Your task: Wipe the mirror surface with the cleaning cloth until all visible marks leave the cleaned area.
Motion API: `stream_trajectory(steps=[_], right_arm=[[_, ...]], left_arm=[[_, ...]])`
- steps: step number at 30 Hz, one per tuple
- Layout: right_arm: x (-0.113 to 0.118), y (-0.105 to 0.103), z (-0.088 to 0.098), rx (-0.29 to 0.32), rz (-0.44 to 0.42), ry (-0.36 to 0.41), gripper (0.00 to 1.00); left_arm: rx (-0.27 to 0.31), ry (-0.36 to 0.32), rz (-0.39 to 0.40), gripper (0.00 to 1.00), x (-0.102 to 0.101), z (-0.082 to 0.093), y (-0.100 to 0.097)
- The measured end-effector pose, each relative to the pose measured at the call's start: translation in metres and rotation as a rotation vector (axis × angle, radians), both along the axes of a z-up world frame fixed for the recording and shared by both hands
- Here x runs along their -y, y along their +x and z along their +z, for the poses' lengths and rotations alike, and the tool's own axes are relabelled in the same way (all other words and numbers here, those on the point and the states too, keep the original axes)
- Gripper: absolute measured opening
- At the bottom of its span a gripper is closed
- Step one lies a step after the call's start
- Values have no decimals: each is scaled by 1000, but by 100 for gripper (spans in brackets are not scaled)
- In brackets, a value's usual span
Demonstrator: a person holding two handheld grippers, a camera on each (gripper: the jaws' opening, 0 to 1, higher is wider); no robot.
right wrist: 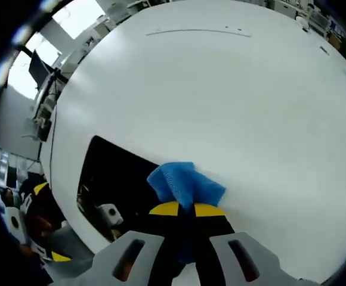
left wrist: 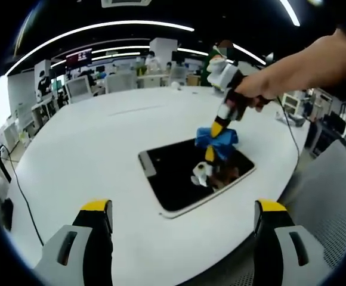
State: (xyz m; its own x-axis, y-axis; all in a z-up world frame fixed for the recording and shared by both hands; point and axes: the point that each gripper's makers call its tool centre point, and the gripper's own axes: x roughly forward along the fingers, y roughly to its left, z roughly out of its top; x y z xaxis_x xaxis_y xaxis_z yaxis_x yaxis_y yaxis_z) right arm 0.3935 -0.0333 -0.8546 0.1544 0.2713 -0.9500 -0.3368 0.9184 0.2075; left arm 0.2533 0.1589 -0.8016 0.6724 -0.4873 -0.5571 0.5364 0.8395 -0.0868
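Blue cleaning cloth [left wrist: 217,140], pinched in the right gripper [right wrist: 184,210], presses the mirror [left wrist: 179,179] mid-worktop [left wrist: 101,149] — wiping under way; next, sweep across remaining glass. Left gripper [left wrist: 184,210] jaws gape, idle.

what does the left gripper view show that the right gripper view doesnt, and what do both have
Left gripper view alone: the left gripper with its jaws open and empty, the person's hand holding the right gripper, and the rectangular dark mirror seen whole, all edges visible.

Right gripper view alone: the yellow-tipped jaws seen close up, shut on the cloth.

Both: the crumpled blue cleaning cloth pressed on the mirror, and the round white table.
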Motion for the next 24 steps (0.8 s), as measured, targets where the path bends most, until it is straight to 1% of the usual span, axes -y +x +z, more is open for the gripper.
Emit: stream_trajectory(steps=[7, 10, 13, 24], right_arm=[[-4, -3, 3, -1, 8, -3, 1], [-9, -3, 4, 4, 16, -4, 1], [-17, 2, 0, 8, 23, 5, 1], [-38, 3, 1, 14, 45, 15, 1]], left_arm=[[2, -13, 11, 99, 0, 1, 1], [3, -17, 10, 99, 1, 0, 2], [23, -16, 10, 99, 0, 3, 4], [16, -32, 11, 99, 2, 3, 3]])
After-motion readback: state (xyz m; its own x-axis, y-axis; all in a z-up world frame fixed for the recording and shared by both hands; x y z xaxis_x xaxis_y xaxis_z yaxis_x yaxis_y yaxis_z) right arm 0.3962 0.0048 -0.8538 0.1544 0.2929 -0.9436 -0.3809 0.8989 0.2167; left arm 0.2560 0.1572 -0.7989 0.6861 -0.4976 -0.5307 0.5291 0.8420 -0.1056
